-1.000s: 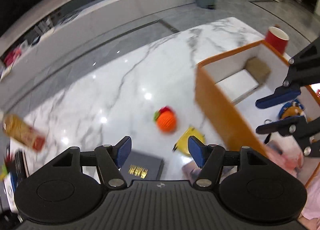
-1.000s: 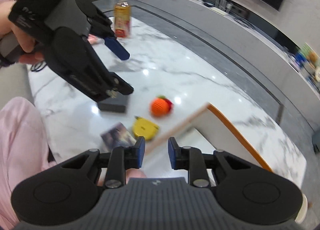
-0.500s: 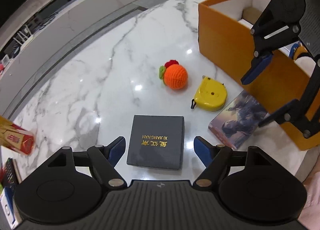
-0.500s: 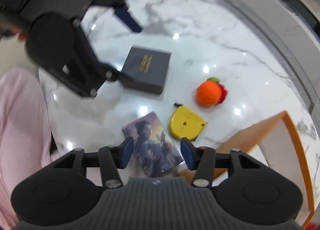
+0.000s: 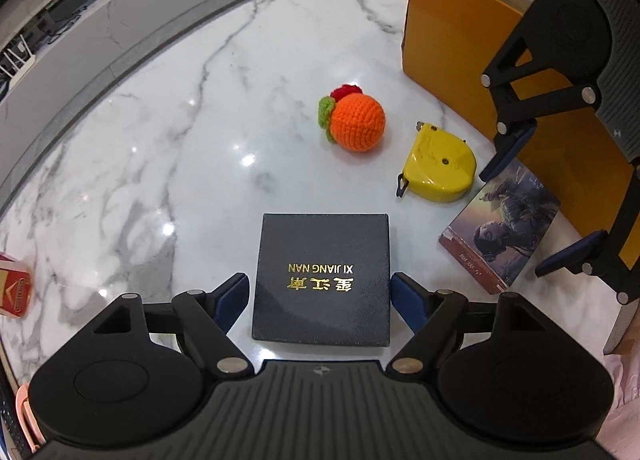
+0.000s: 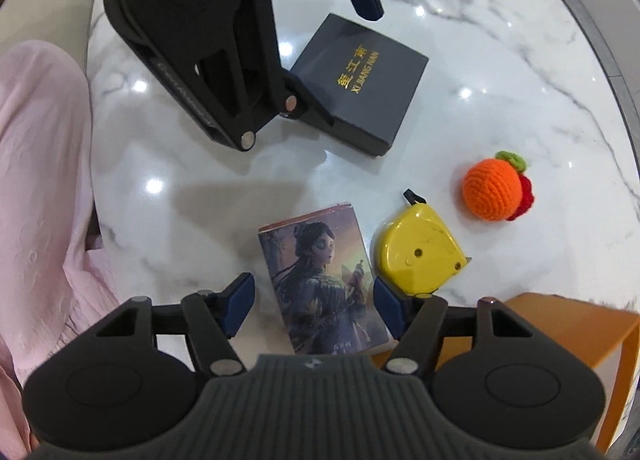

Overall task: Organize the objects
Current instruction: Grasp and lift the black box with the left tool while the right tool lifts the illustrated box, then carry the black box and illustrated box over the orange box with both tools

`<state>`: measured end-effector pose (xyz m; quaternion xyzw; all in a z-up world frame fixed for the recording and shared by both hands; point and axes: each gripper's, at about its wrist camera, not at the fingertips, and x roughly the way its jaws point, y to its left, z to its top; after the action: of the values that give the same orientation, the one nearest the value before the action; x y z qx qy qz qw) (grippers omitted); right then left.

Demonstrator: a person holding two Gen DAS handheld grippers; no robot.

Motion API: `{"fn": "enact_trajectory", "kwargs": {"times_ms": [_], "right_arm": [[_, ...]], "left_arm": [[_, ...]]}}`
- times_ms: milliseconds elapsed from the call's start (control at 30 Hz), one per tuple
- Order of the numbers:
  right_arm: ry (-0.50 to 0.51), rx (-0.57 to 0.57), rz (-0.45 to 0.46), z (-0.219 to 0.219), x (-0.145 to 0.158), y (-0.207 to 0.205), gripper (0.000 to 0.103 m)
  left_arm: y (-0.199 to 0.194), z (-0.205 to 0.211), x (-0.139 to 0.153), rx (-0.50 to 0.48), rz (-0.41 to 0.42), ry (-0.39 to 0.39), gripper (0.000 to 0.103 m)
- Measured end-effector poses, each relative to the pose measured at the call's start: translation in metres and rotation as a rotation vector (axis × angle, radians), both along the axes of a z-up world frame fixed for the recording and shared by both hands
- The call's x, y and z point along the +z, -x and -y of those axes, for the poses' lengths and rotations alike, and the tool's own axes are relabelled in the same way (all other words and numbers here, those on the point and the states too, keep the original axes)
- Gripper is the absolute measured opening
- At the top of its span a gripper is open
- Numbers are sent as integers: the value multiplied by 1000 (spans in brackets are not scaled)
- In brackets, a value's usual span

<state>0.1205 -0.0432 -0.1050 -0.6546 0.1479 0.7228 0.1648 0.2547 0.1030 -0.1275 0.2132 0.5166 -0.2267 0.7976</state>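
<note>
Left gripper (image 5: 320, 296) jaws spread wide, just been opening, straddling my dark navy square gift box with gold lettering (image 5: 322, 278); blue pads sit just off both box edges, not pressing. Right gripper (image 6: 310, 302) jaws partly apart, also just been opening, straddling the thin illustrated card pack showing a painted figure (image 6: 322, 276); can't tell if the right pad touches its edge, left pad is clear of it. Both things lie flat on the white marble table (image 5: 160, 147). Yellow plastic tape measure (image 6: 420, 256) lies just beside the card pack, apart from it. Orange crocheted ball with green and red trim (image 5: 356, 121) sits farther out, near the tape measure. Orange-walled open box (image 5: 448, 39) stands at the table's right side, behind the card pack. Red packet (image 5: 14, 286) at the far left edge.
</note>
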Motion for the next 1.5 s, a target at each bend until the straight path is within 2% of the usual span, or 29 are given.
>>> {"fn": "enact_trajectory", "kwargs": {"times_ms": [100,367,567,767,1000,1167,1333,1500], "right_arm": [[0,22,24,-2,-6,3,67],[1,35,55,-3,-18,4,65],[-12,-6,20,2,-17,-4,63],[-37,-33,-33,11,-6,-12,63],[-100,-66,-122,23,38,-23,63],[-181,-108,-198,20,88,-31,63],[-286,-152,-234,36,143,-62,63],[-368,-216,-201,50,171,-109,63]], "left_arm": [[-1,1,-5,-9,-10,-4,90],[3,-1,-8,48,-10,11,89],[16,-1,-8,116,-5,3,88],[35,1,0,111,23,4,87],[54,0,41,120,97,17,87],[67,13,84,91,182,3,87],[74,44,125,19,279,15,87],[75,93,146,-93,335,16,87]]}}
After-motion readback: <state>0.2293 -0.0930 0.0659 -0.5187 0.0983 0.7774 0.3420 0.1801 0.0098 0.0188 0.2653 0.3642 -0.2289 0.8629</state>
